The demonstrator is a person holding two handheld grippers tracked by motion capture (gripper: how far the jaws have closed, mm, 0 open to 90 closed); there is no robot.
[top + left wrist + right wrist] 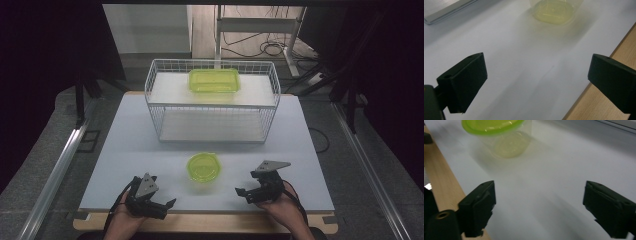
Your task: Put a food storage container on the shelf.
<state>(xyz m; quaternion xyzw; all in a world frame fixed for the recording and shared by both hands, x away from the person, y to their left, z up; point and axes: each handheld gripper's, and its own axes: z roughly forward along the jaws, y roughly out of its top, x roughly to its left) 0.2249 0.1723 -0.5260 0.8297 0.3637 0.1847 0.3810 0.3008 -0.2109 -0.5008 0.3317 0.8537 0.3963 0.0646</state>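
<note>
A round clear tub with a lime-green lid [204,166] stands on the white tabletop [125,150], near its front edge. My left gripper [162,192] rests at the front left and points toward the tub; its jaws are wide open with nothing between them. At the front right, my right gripper [246,184] also faces the tub, open and empty. In the left gripper view the tub [555,12] sits well ahead of the gripper [536,72]. The right gripper view shows the tub [499,135] ahead and to the left of the gripper [539,197].
A white wire basket rack [212,102] stands at the back of the table, with a rectangular lime-green container [214,80] on its upper shelf. A wooden strip [200,222] runs along the table's front edge. Metal rails flank the table.
</note>
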